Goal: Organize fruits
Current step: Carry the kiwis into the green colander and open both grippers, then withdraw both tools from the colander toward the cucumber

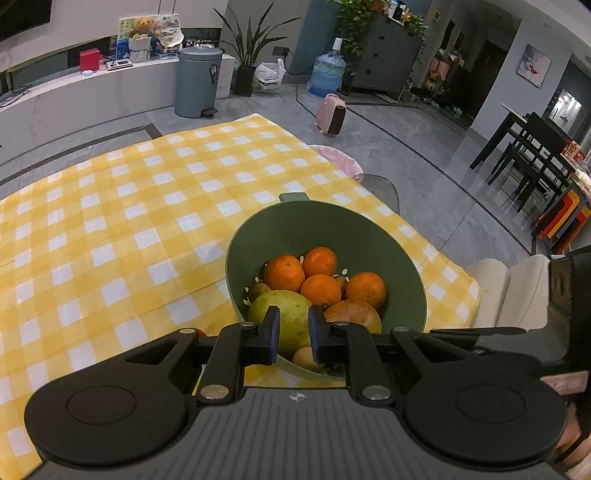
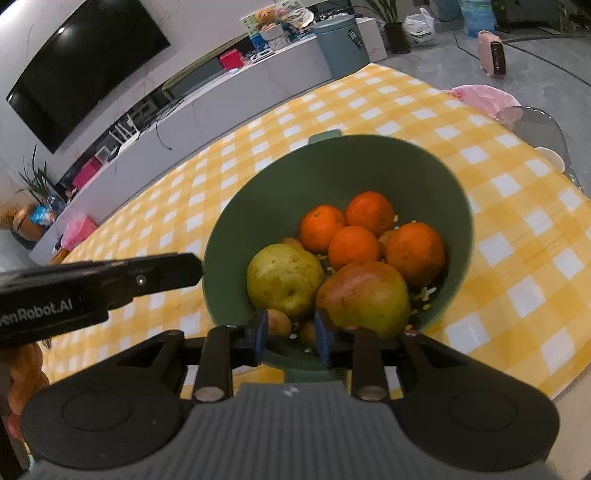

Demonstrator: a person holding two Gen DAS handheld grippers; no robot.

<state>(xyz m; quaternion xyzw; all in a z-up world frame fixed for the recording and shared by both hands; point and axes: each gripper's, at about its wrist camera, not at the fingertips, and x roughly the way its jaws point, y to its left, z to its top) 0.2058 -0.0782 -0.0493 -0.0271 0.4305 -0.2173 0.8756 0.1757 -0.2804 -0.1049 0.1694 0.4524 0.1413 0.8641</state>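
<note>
Smooth round green bowl (image 2: 436,177), dimpled oranges (image 2: 413,251), yellow checked cloth (image 1: 110,206)

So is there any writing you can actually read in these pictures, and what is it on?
"enRobot.AI": white letters on the left gripper, seen from the right wrist; the start of the word is cut off at the picture's edge.
Label on the grey bin: too small to read.
Colourful boxes behind the teddy: blurred, unreadable.
</note>
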